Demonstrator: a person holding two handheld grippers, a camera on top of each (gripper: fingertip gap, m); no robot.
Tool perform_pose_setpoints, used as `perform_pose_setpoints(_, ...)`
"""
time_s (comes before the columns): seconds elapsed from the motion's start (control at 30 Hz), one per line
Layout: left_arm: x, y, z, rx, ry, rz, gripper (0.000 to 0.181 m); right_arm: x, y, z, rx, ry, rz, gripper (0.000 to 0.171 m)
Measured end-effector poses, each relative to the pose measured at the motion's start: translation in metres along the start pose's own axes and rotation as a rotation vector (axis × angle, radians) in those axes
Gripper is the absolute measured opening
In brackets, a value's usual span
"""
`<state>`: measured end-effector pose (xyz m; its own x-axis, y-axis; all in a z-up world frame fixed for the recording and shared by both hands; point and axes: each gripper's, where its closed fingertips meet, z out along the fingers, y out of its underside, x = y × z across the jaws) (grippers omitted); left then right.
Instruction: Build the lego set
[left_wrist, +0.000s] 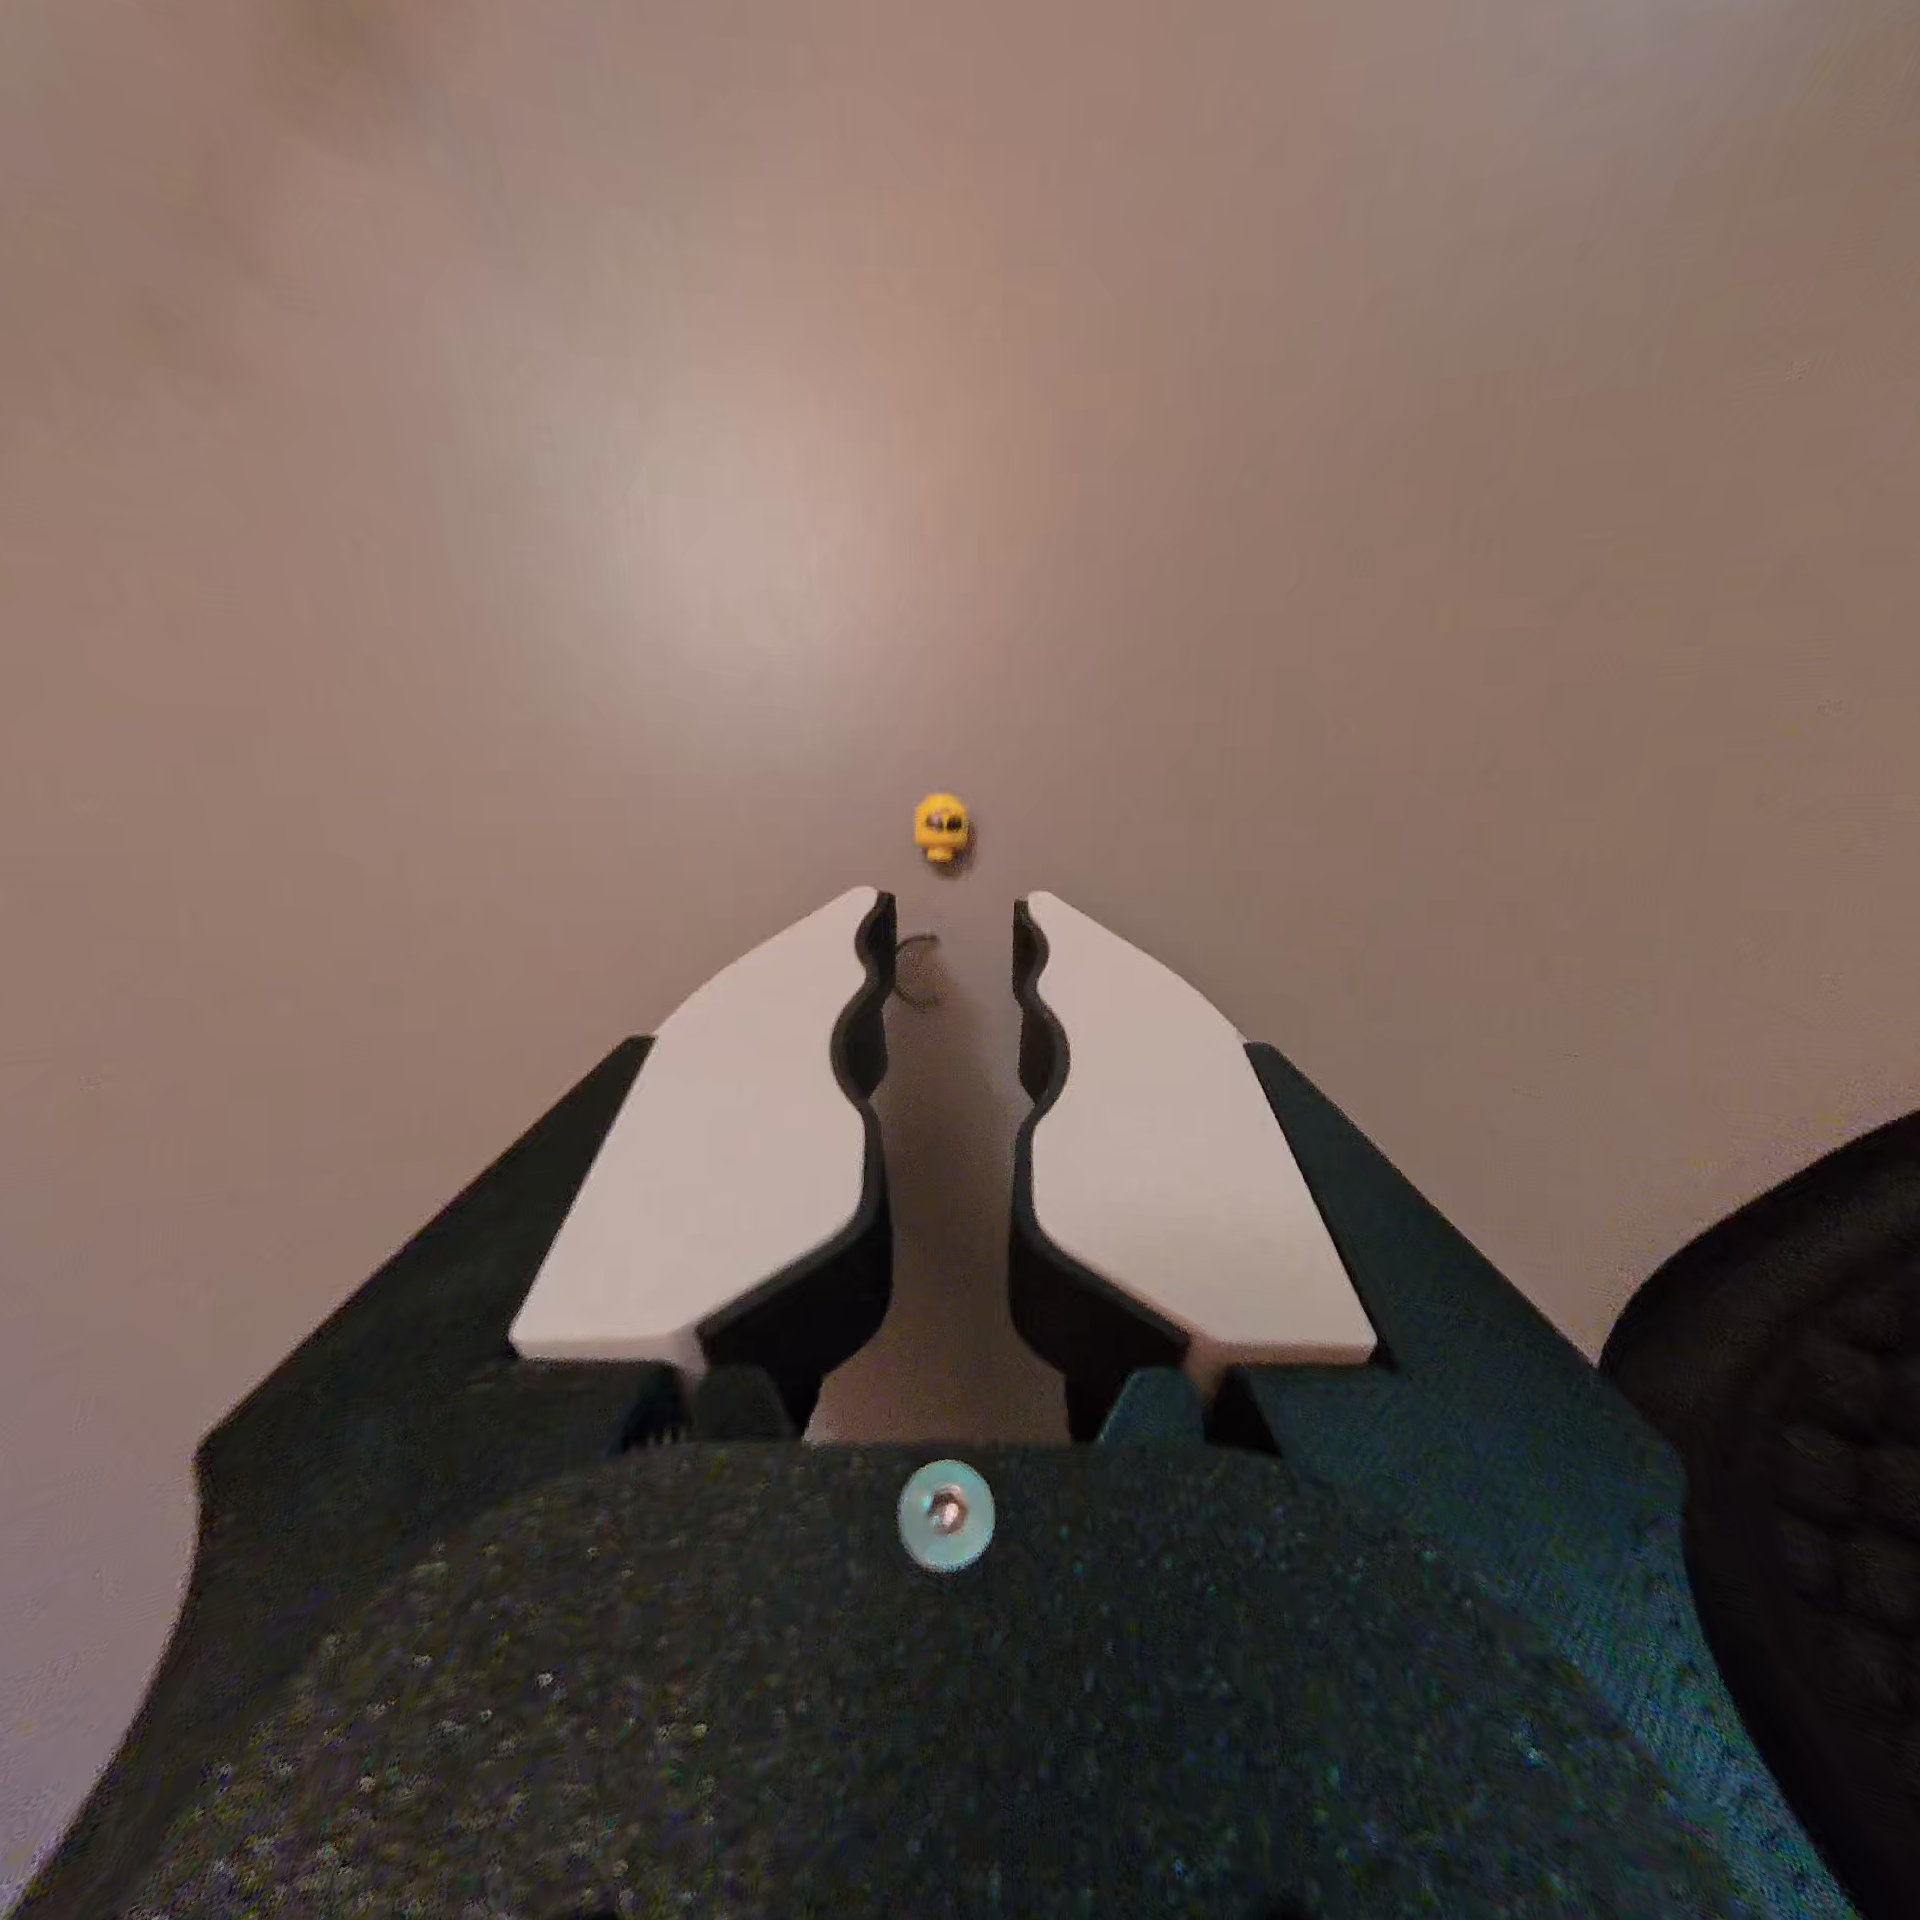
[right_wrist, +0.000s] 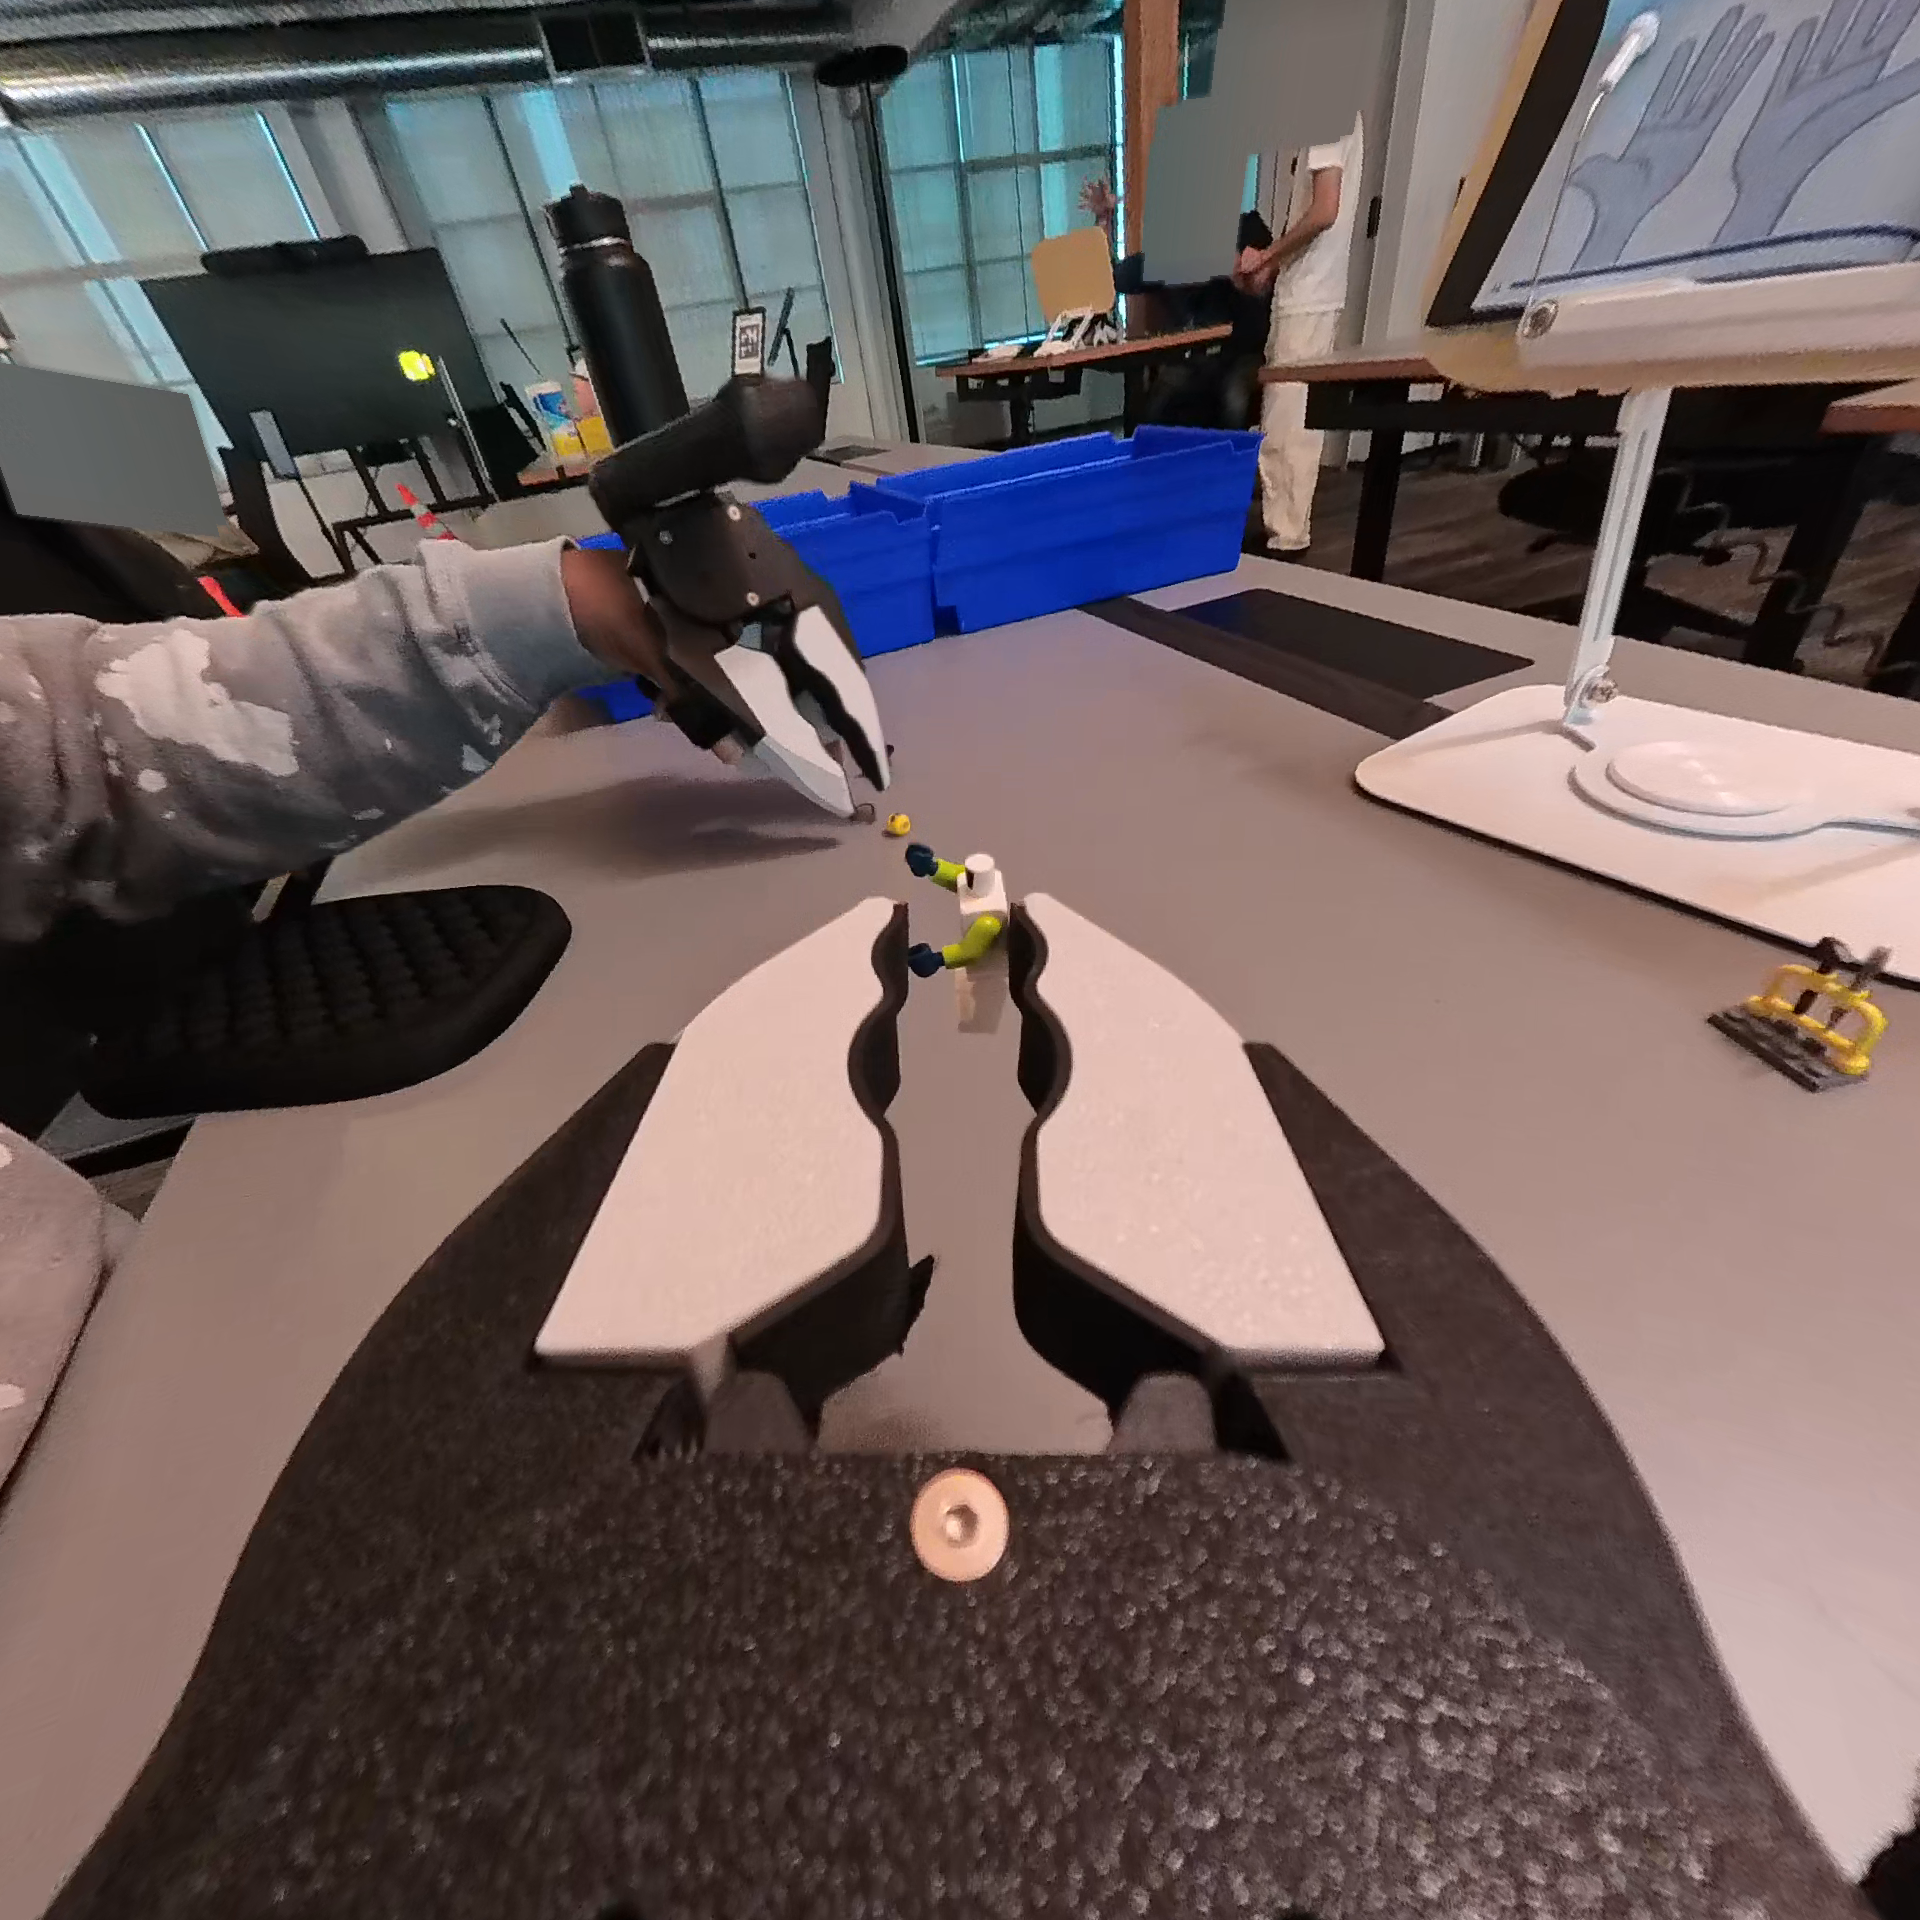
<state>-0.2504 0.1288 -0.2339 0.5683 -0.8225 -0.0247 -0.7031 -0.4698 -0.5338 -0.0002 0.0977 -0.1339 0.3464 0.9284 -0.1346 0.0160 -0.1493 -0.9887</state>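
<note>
A headless minifigure (right_wrist: 982, 906) with a white torso, lime arms, dark blue hands and white legs sits between the fingertips of my right gripper (right_wrist: 958, 909), close against the right finger. The jaws stand apart, wider than the figure. A yellow minifigure head (left_wrist: 943, 828) lies on the grey table (right_wrist: 1299, 1039) just beyond my left gripper (left_wrist: 954, 904), which is open and points down at the table. A small dark curved piece (left_wrist: 920, 971) lies by its left fingertip. In the right wrist view the left gripper (right_wrist: 868, 795) has its tips near the table, beside the head (right_wrist: 899, 824).
A small yellow and dark lego assembly (right_wrist: 1803, 1023) stands at the right. A white tablet stand (right_wrist: 1662, 790) is behind it. Blue bins (right_wrist: 1039, 520) line the far side of the table. A black chair armrest (right_wrist: 312, 987) and a person's sleeve (right_wrist: 208, 707) are at the left.
</note>
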Motion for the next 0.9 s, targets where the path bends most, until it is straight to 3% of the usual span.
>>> perform_pose_setpoints(0.37, 0.007, -0.01, 0.02, -0.123, -0.001, 0.164, 0.01, -0.005, 0.015, 0.006, -0.075, -0.021, -0.014, 0.018)
perform_pose_setpoints(0.6, 0.07, -0.049, 0.029, -0.059, 0.0, 0.491, 0.01, -0.015, 0.028, 0.01, -0.154, -0.075, -0.047, 0.018)
perform_pose_setpoints(0.9, 0.136, -0.118, 0.026, 0.146, -0.038, 0.803, 0.01, -0.039, 0.059, 0.016, -0.338, -0.172, -0.071, 0.018)
